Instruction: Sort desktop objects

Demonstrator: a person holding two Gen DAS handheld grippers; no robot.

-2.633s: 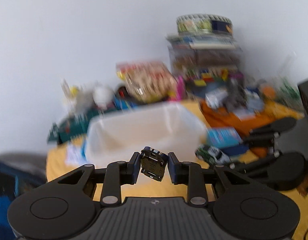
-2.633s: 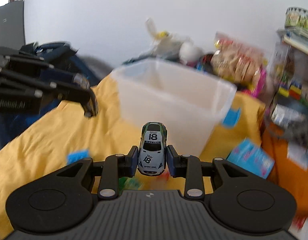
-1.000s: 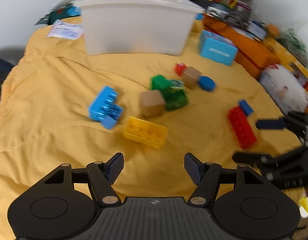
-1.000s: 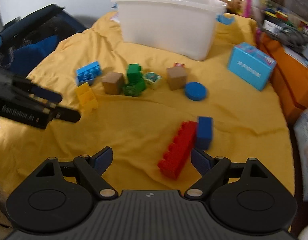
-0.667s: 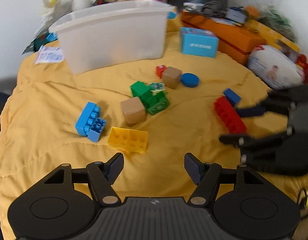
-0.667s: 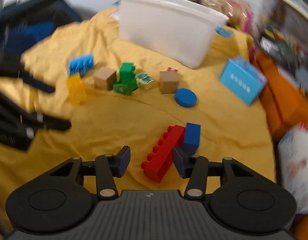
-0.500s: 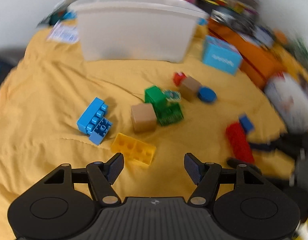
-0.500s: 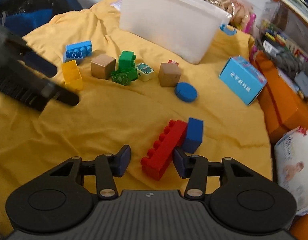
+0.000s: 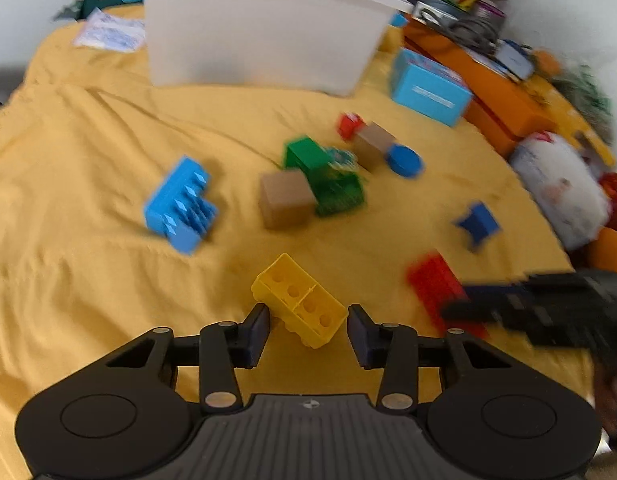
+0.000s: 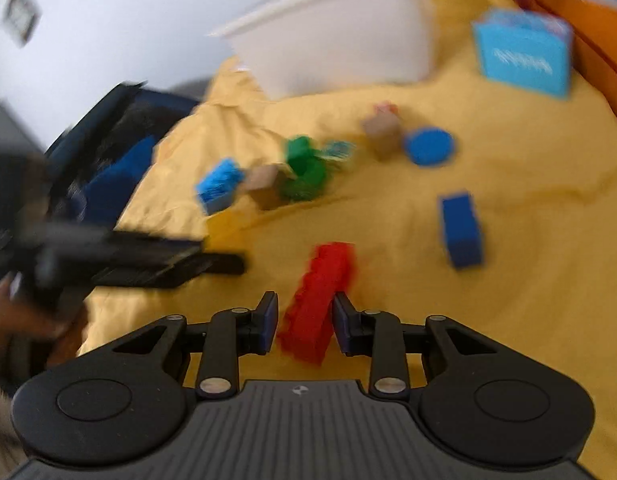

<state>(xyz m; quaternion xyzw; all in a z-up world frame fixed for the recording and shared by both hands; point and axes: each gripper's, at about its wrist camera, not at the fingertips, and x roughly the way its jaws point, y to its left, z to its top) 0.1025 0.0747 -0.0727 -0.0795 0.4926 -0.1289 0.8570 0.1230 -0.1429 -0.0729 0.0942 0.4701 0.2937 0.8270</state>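
A yellow brick (image 9: 300,304) lies hollow side up on the yellow cloth between the open jaws of my left gripper (image 9: 308,330), with a gap on each side. A long red brick (image 10: 318,300) lies between the jaws of my right gripper (image 10: 304,322), which stand close beside it with small gaps. The red brick also shows in the left wrist view (image 9: 438,284), with the right gripper (image 9: 468,304) over it. The white bin (image 9: 260,28) stands at the back.
Loose on the cloth are a light blue brick (image 9: 180,210), a tan cube (image 9: 286,198), green bricks (image 9: 328,180), a second tan cube (image 9: 374,144), a blue disc (image 9: 404,160) and a dark blue brick (image 9: 478,224). A blue box (image 9: 428,88) and orange boxes (image 9: 500,96) stand at the right.
Both grippers let go of their toy cars earlier and now sit low over the cloth. The left has closed in around the yellow brick, the right around the red brick with narrower jaws.
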